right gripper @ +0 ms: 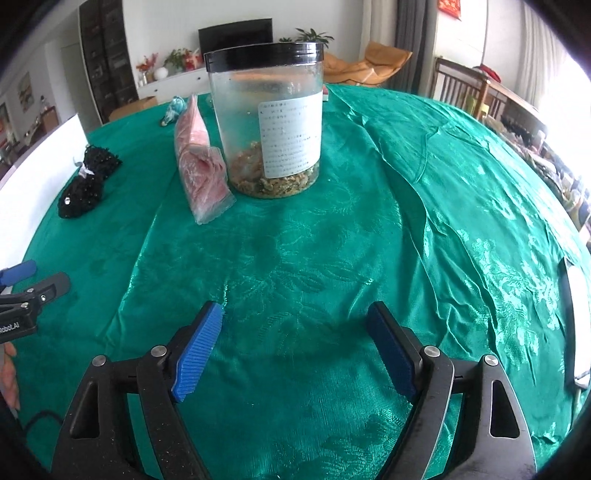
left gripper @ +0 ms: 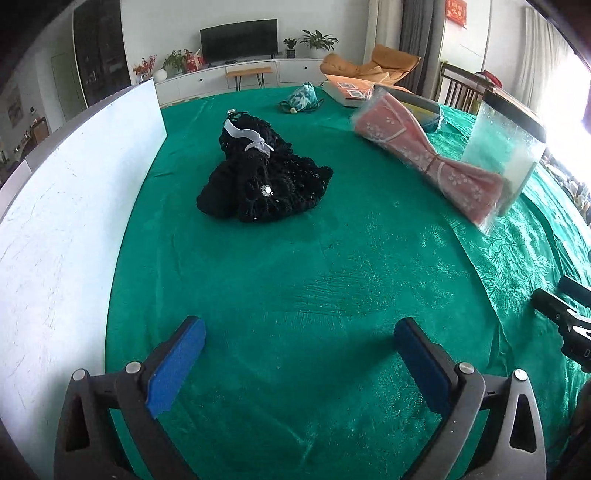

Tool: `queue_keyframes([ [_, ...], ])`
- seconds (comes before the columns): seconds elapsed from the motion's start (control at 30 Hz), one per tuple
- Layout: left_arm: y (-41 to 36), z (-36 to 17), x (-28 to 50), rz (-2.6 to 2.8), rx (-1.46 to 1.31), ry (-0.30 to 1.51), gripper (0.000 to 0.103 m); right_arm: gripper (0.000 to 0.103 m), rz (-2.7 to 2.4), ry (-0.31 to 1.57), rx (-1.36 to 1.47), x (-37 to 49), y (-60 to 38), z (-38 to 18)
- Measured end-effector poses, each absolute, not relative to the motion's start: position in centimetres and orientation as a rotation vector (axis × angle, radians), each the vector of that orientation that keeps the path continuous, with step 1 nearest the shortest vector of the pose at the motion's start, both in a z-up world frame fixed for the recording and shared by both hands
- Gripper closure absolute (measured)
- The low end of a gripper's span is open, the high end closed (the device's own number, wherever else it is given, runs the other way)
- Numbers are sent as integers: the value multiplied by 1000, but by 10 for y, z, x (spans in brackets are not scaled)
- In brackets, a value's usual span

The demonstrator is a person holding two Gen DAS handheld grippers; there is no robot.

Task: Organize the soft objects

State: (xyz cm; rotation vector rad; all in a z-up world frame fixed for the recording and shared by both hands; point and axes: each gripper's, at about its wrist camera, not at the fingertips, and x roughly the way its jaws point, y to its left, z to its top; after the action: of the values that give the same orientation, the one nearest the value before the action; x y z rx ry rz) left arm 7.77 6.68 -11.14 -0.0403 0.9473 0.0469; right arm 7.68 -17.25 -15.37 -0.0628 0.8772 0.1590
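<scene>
Tablecloth, green patterned satin [left gripper: 295,295], bare between both grippers' spread fingers. Black crocheted garment [left gripper: 258,177] lies well ahead of left gripper [left gripper: 299,354]; right gripper [right gripper: 295,347] empty. Risk: pinching slippery cloth along with garment.

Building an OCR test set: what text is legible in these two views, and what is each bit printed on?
"RoboLAI", first letter cut by the frame edge: white lettering on the black body of the left claw.
White paper label on the clear plastic jar with black lid: printed lines, too small to read.
Red hanging sign on the far wall: characters blurred, unreadable.
Orange-topped flat box: print too small.
</scene>
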Motion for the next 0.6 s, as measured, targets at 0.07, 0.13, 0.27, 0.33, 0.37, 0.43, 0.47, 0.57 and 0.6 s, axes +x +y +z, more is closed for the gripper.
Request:
queue_keyframes([
  [0.07,66,-112,78,48,-34,948,0,18,161,878,-63,76,-172,-154],
  [0.13,66,-112,78,47,-35,948,0,17,163,878,-65,75,-172,-154],
  [0.27,66,-112,78,47,-35,947,0,16,163,879,-65,75,-171,-154],
  [0.33,66,-112,78,47,-35,947,0,15,162,879,-66,75,-171,-154],
  [0.37,66,-112,78,47,-35,947,0,15,162,879,-65,75,-171,-154],
  [0.43,66,-112,78,47,-35,947,0,15,162,879,-65,75,-171,-154],
  [0.47,66,-112,78,47,-35,947,0,15,162,879,-65,75,-171,-154],
  [0.57,66,-112,78,47,-35,947,0,15,162,879,-66,76,-171,-154],
  [0.6,66,-112,78,47,-35,947,0,15,162,879,-66,76,-171,-154],
])
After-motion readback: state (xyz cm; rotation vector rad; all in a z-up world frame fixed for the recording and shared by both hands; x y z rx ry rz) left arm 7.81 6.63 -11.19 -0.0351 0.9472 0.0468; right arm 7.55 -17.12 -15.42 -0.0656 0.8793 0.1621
